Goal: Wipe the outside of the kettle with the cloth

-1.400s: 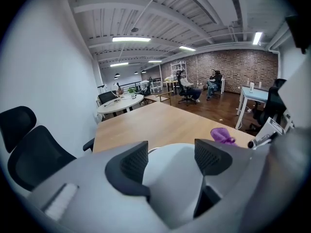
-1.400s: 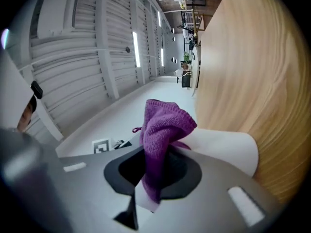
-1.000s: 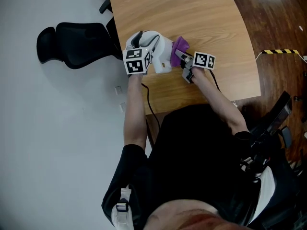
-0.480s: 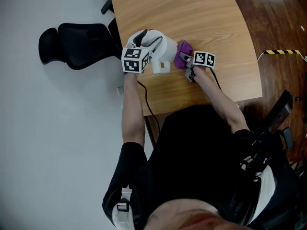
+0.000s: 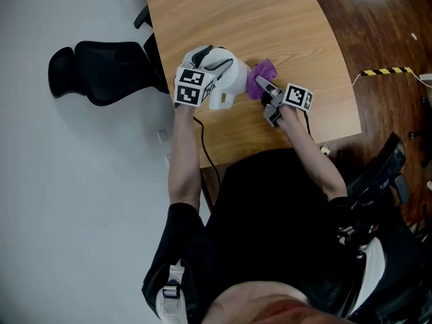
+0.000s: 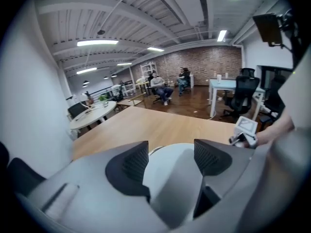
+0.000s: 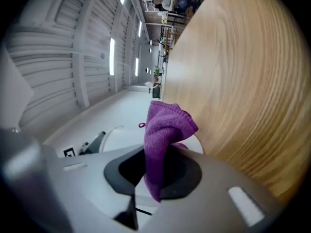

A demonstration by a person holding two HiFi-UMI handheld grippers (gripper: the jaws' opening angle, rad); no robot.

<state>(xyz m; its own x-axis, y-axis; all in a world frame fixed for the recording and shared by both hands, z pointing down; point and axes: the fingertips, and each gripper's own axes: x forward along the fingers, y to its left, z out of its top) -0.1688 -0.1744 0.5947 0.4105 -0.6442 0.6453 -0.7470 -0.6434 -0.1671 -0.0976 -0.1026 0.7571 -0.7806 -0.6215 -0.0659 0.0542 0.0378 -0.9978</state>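
The left hand-held gripper clasps the kettle in wide jaws, while the right hand-held gripper, just beside the kettle, pinches the purple cloth.

Smooth glossy white plastic kettle; soft fuzzy microfibre cloth; matt wood-grain table, approx. satin; dk polished wood floor
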